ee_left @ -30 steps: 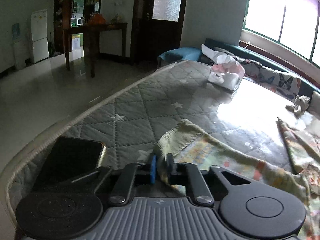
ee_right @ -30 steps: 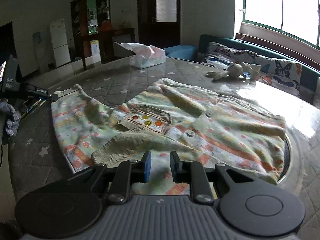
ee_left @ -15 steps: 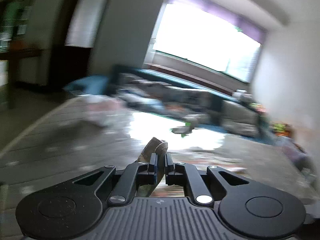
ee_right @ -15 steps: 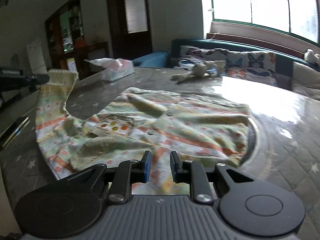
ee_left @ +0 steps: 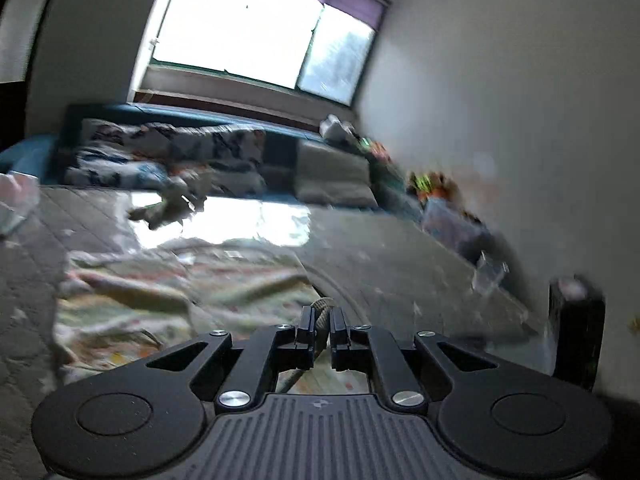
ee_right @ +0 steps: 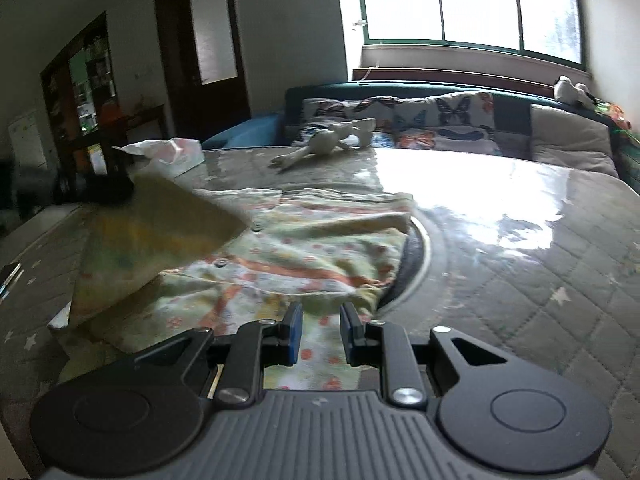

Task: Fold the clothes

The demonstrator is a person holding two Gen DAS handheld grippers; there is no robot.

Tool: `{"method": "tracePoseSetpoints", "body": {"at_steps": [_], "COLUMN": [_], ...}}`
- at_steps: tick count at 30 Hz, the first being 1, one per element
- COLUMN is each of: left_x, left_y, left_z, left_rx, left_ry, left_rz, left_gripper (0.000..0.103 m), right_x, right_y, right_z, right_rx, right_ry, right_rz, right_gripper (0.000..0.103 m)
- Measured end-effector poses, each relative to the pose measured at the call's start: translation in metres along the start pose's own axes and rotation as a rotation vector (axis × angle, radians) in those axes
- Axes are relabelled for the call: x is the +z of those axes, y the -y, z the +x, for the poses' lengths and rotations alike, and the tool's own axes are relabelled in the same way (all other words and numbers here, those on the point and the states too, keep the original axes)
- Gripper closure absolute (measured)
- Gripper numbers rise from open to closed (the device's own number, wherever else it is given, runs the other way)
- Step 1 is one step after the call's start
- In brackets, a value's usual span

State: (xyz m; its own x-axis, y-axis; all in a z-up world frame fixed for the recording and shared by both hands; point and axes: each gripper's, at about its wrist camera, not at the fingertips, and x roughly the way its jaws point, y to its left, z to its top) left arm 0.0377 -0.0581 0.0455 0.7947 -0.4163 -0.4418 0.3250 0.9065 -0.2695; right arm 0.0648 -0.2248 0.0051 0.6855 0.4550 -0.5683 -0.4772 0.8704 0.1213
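A pale green child's garment (ee_right: 304,248) with orange flower print and buttons lies on the quilted grey table (ee_right: 540,280). My left gripper (ee_left: 320,320) is shut on the ribbed cuff of its sleeve (ee_left: 322,307) and holds it over the garment's body (ee_left: 168,292); that view is blurred. In the right wrist view the lifted sleeve (ee_right: 160,232) hangs across the garment's left side. My right gripper (ee_right: 319,332) is open and empty, just above the garment's near hem.
A tissue pack (ee_right: 172,152) and a white soft toy (ee_right: 328,142) lie at the table's far side. A sofa with butterfly cushions (ee_right: 440,120) stands behind. A phone (ee_right: 8,276) lies at the table's left edge. A dark box (ee_left: 576,332) stands right.
My left gripper has lifted the sleeve cuff and swung it rightward over the garment's body. My right gripper has stayed open, shifting a little right along the hem.
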Motion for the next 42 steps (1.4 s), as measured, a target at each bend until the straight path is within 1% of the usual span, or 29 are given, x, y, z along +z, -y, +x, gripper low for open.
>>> {"method": "tracePoseSetpoints", "body": {"at_steps": [2, 3, 5, 6, 7, 10, 12, 14, 19, 22, 27, 28, 29, 30, 33, 35, 36, 38, 40, 42], "left_x": [-0.007, -0.011, -0.017, -0.019, -0.02, -0.022, -0.021, -0.02, -0.025, -0.031, -0.038, -0.038, -0.038, -0.038, -0.036, -0.035, -0.035, -0.034, -0.035, -0.036], "left_y": [0.004, 0.003, 0.003, 0.002, -0.001, -0.01, -0.026, -0.045, -0.084, -0.098, -0.107, -0.107, -0.106, -0.106, -0.106, -0.106, -0.106, -0.107, -0.109, -0.111], "left_z": [0.007, 0.009, 0.01, 0.008, 0.003, -0.012, -0.022, -0.03, -0.046, -0.051, -0.05, -0.049, -0.048, -0.047, -0.042, -0.036, -0.033, -0.027, -0.021, -0.016], "left_rx": [-0.005, -0.014, -0.016, -0.011, -0.002, 0.032, 0.076, 0.136, 0.263, 0.303, 0.328, 0.329, 0.328, 0.326, 0.319, 0.313, 0.31, 0.308, 0.305, 0.303], "left_ry": [-0.033, -0.049, -0.068, -0.07, -0.063, -0.043, -0.031, -0.022, -0.029, -0.041, -0.066, -0.069, -0.071, -0.073, -0.077, -0.082, -0.086, -0.096, -0.11, -0.12], "left_rz": [0.031, 0.041, 0.054, 0.059, 0.065, 0.075, 0.056, 0.032, -0.03, -0.051, -0.052, -0.046, -0.041, -0.036, -0.019, -0.01, -0.005, 0.002, 0.003, 0.007], "left_gripper": [0.093, 0.089, 0.073, 0.057, 0.052, 0.051, 0.05, 0.05, 0.05, 0.05, 0.051, 0.052, 0.052, 0.052, 0.052, 0.054, 0.057, 0.058, 0.063, 0.064], "right_x": [0.001, 0.001, 0.002, 0.002, 0.002, 0.001, 0.0, -0.001, -0.002, -0.002, 0.001, 0.001, 0.001, 0.002, 0.007, 0.012, 0.013, 0.014, 0.015, 0.015], "right_y": [0.003, 0.004, 0.003, 0.002, 0.001, -0.005, -0.011, -0.015, -0.021, -0.021, -0.024, -0.026, -0.028, -0.03, -0.033, -0.032, -0.032, -0.032, -0.028, -0.026], "right_z": [0.0, 0.0, 0.0, 0.002, 0.003, 0.009, 0.014, 0.019, 0.037, 0.046, 0.05, 0.05, 0.05, 0.049, 0.043, 0.04, 0.041, 0.043, 0.047, 0.046], "right_rx": [-0.004, -0.005, 0.0, 0.007, 0.013, 0.038, 0.057, 0.067, 0.094, 0.095, 0.109, 0.101, 0.092, 0.084, 0.068, 0.057, 0.041, 0.004, 0.005, 0.033], "right_ry": [0.001, 0.002, 0.002, -0.002, -0.006, -0.029, -0.051, -0.065, -0.096, -0.104, -0.115, -0.111, -0.108, -0.105, -0.071, -0.047, -0.041, -0.029, -0.046, -0.059], "right_rz": [0.019, 0.023, 0.025, 0.024, 0.022, 0.02, 0.01, 0.002, 0.008, 0.017, 0.017, 0.004, -0.008, -0.021, -0.048, -0.036, -0.043, -0.064, -0.05, -0.029], "right_gripper": [0.083, 0.083, 0.083, 0.083, 0.083, 0.083, 0.083, 0.083, 0.083, 0.083, 0.085, 0.088, 0.095, 0.097, 0.098, 0.099, 0.1, 0.1, 0.1, 0.095]}}
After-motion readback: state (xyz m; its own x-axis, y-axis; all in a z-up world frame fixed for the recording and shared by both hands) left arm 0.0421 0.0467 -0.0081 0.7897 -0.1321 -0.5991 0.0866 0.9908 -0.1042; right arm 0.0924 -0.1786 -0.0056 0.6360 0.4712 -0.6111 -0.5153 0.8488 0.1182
